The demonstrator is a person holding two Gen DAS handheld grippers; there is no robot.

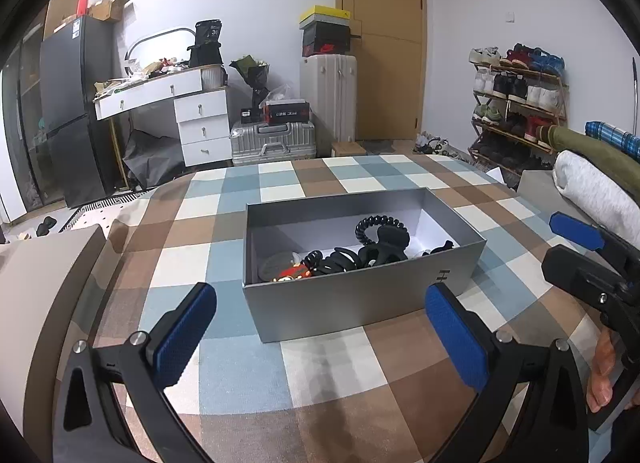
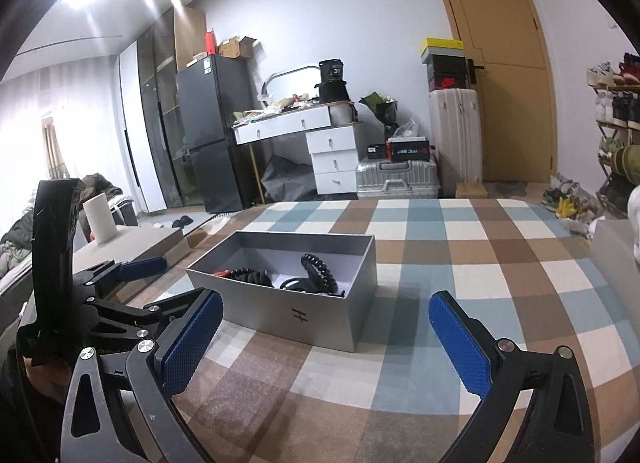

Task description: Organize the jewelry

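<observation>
An open grey box [image 1: 352, 299] stands on the checked cloth, also in the right wrist view [image 2: 320, 323]. Inside lie a black coiled hair tie [image 1: 378, 228], a black claw clip [image 1: 384, 249], more black hair ties [image 1: 340, 261] and a small red-orange piece [image 1: 294, 273]. My left gripper [image 1: 320, 339] is open and empty, just in front of the box's near wall. My right gripper [image 2: 326, 339] is open and empty, in front of the box's right corner. The right gripper also shows in the left wrist view [image 1: 580, 247], to the right of the box.
The checked cloth [image 1: 340, 375] covers the surface. A beige-grey box lid or block [image 1: 44, 283] lies left of the box; a white roll [image 2: 100, 219] stands beyond it. Folded white and green cloth [image 1: 596, 187] lies at the right. Furniture, suitcases and a shoe rack stand behind.
</observation>
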